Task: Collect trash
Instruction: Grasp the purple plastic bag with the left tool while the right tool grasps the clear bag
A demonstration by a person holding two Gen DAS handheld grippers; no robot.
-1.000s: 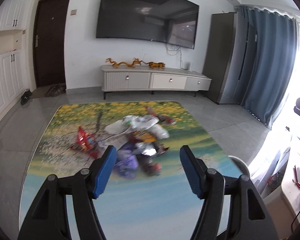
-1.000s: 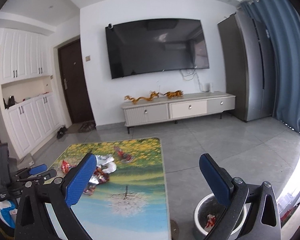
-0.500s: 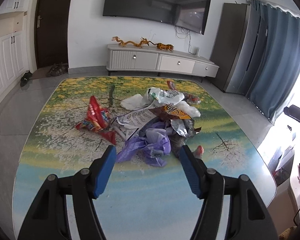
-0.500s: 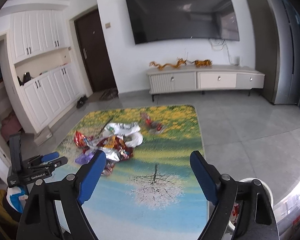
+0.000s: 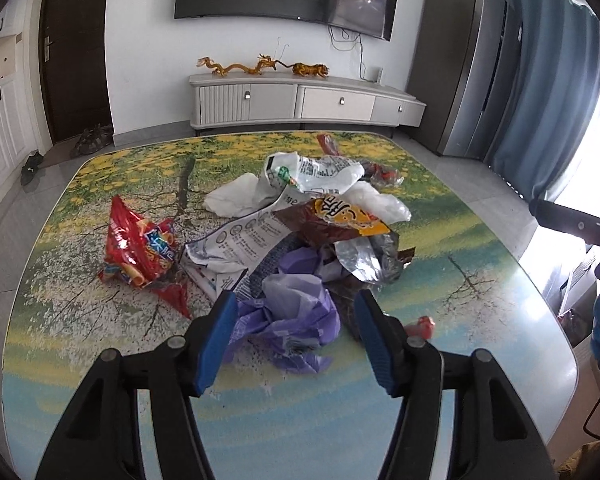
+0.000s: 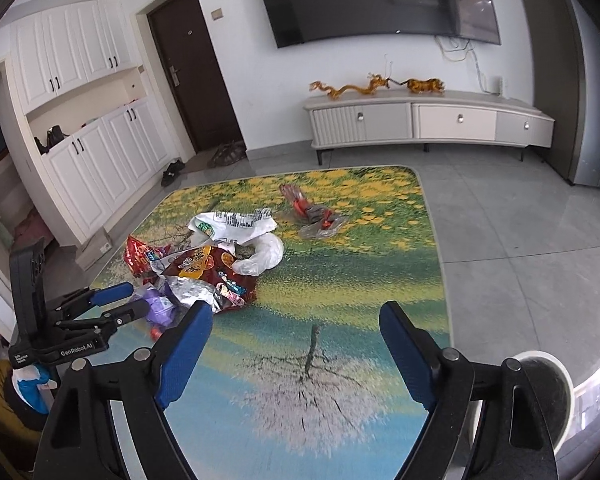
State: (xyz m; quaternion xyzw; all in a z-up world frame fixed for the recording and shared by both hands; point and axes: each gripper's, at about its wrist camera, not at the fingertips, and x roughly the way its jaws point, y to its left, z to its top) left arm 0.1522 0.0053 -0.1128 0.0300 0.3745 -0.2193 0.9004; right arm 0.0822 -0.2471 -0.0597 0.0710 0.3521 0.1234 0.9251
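Purple plastic bag, crumpled, lies at the near edge of the trash pile on the printed table; the left gripper hangs with its blue fingers spread to either side of it, gripping nothing; a red snack packet lies just left of the pile; the right gripper is spread wide over bare tabletop, empty; a white bin stands on the floor beside the table.

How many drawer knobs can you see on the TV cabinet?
3 small round metal knobs on the long white TV cabinet against the wall: left knob, middle knob, right knob. None appear hidden.
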